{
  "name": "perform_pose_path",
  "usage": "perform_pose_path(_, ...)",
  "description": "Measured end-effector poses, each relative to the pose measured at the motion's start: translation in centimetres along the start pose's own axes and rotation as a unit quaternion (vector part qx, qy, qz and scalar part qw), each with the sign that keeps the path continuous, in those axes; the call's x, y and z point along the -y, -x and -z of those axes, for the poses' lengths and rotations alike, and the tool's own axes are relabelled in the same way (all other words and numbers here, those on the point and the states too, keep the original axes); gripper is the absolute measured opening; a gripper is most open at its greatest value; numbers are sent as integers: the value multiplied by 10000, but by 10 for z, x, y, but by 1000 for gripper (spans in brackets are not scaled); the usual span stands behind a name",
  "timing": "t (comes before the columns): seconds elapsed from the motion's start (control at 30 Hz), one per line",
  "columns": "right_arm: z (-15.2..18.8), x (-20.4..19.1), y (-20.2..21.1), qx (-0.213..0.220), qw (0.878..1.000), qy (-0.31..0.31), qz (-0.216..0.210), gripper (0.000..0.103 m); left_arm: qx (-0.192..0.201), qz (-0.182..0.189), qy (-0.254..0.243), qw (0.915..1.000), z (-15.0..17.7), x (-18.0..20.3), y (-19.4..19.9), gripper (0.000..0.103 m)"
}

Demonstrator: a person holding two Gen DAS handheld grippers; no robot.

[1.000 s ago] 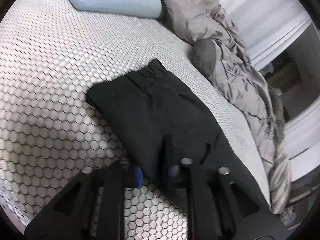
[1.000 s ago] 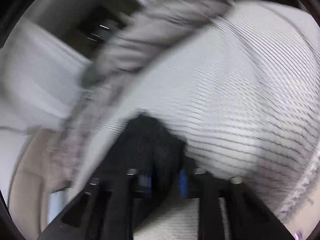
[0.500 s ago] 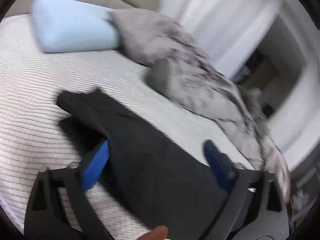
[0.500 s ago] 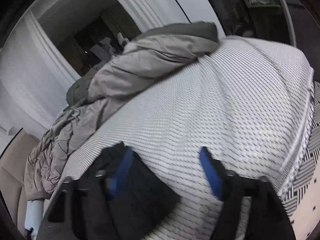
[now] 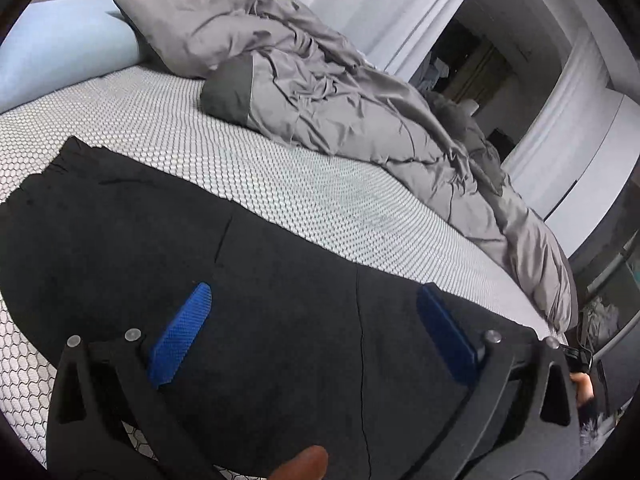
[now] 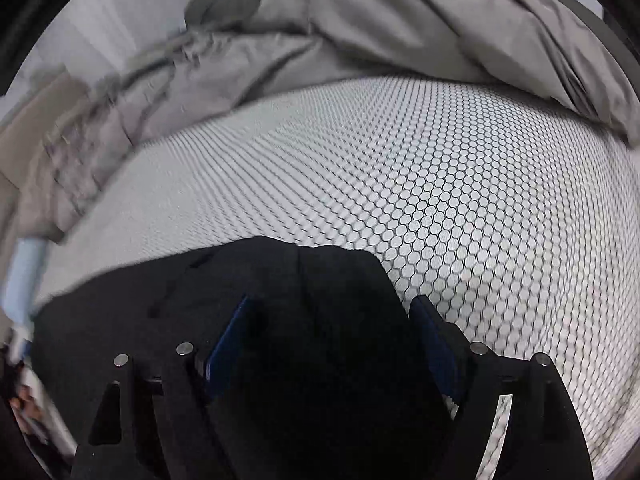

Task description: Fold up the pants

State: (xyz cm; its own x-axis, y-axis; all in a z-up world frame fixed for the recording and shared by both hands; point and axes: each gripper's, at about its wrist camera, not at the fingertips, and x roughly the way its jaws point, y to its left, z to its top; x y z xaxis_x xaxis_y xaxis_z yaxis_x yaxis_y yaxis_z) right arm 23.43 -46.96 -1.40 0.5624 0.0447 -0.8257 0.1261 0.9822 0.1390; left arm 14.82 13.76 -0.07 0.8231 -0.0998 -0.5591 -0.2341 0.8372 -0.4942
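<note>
Because the black pants (image 5: 260,280) are soft, limp cloth lying flat in layers on the bed's honeycomb-patterned cover (image 5: 328,196), they will likely sag and slide out of shape if lifted by one point, so a fair judgement is to pinch them at an edge or corner where all layers can be caught together, one hold near each end. They look light and not fragile, though the smooth fabric may slip from a shallow bite. From the left wrist view, the left gripper (image 5: 312,320) hangs over the middle of the pants, tilted downward, its blue pads spread wide with nothing pressed between them. From the right wrist view, the right gripper (image 6: 332,336) points more steeply down over the pants' angled end (image 6: 340,264), its jaws apart and clamping nothing. A crumpled grey duvet (image 5: 340,92) lies beyond.
</note>
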Motion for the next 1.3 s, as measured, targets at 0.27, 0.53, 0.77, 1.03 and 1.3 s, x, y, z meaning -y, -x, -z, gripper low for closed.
perform_pose_path(0.27,-2,-7,44,1290,9866,16,997,3,-102,-145,-173,9997,-2,-1,-9,102)
perform_pose_path(0.53,13,-1,32,823,9963,-244,-3,59,-160,-113,-224,9996,0,2,-10,102)
perform_pose_path(0.77,-11,1,14,354,9990,-164,-226,71,-237,-106,-406,9988,4,10,-14,102)
perform_pose_path(1.03,-22,-28,-14,136,9966,702,421,44,-358,-115,-561,9977,6,16,-20,102)
perform_pose_path(1.3,-21,-31,33,1113,9932,251,226,4,-378,-124,-685,9969,12,21,-19,102)
